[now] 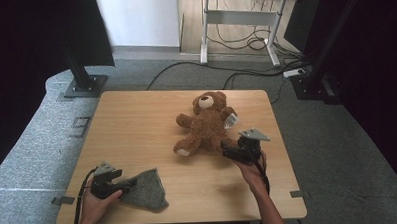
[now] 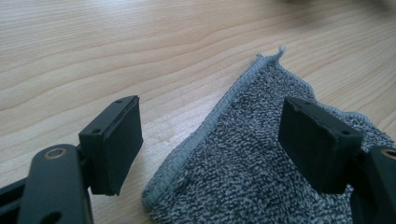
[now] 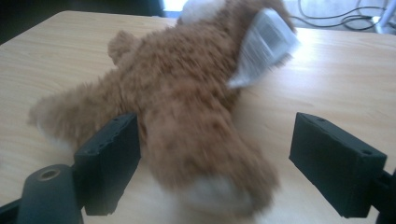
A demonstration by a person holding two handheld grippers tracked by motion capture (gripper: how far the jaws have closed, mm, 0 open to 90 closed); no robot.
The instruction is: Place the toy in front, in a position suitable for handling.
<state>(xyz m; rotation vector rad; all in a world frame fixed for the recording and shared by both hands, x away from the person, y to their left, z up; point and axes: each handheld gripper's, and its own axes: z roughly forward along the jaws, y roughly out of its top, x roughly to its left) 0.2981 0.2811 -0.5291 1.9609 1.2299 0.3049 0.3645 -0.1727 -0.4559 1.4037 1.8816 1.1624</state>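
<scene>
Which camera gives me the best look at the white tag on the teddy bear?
The right gripper view: the white tag sits large on the teddy bear, printed lines visible though blurred. The high view shows the tag small beside the bear's arm, with no detail. The left gripper view looks at the grey cloth instead.

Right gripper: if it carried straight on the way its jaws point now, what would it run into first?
The right gripper would most likely meet the teddy bear's near leg, which already lies between its open jaws. The bear's body comes next.
</scene>
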